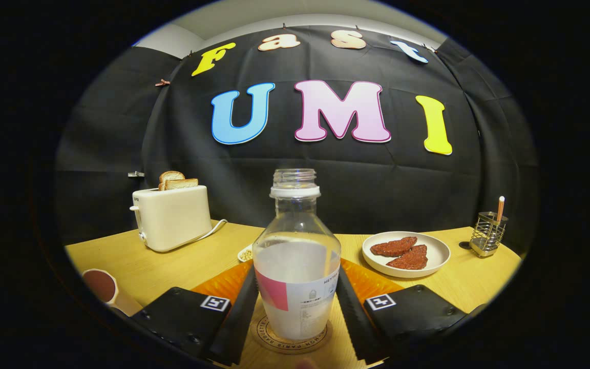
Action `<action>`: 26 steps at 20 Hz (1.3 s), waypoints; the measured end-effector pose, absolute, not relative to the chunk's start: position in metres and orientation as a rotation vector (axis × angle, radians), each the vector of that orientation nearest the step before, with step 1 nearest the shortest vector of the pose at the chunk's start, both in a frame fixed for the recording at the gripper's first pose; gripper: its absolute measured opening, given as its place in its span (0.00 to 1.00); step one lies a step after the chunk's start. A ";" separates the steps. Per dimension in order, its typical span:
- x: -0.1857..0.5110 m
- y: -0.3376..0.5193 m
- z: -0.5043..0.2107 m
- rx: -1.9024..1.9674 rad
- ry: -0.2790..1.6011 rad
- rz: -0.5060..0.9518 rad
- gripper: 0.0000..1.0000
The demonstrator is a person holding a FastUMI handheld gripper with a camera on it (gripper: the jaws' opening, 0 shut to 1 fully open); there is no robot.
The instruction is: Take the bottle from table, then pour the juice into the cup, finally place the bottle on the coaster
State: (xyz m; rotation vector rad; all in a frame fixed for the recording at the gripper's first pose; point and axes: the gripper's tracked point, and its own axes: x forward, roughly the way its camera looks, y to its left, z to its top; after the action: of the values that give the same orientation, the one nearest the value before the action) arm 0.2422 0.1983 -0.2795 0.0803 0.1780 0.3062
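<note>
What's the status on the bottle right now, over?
Gripper fingers tight against bottle on both sides. Bottle upright on coaster, cap off. Cup off to one side; nothing in the way.

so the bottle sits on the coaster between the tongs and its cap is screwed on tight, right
Not quite: the gripper view shows the bottle with its cap off and the neck open. The rest holds. It stands upright on the coaster, between the fingers of the tongs, which sit close against its sides.
</note>
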 end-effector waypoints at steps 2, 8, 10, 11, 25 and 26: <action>0.239 0.199 -0.283 0.081 0.196 0.306 0.92; 0.224 0.186 -0.286 0.108 0.226 0.288 1.00; 0.211 0.184 -0.288 0.103 0.240 0.290 0.99; 0.205 0.181 -0.287 0.095 0.244 0.288 1.00; 0.109 0.131 -0.167 0.124 0.243 0.291 0.99; 0.106 0.122 -0.153 0.116 0.224 0.280 0.99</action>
State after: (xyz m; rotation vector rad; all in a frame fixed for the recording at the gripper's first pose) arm 0.1063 0.1215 -0.1525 0.1156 0.2239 0.2800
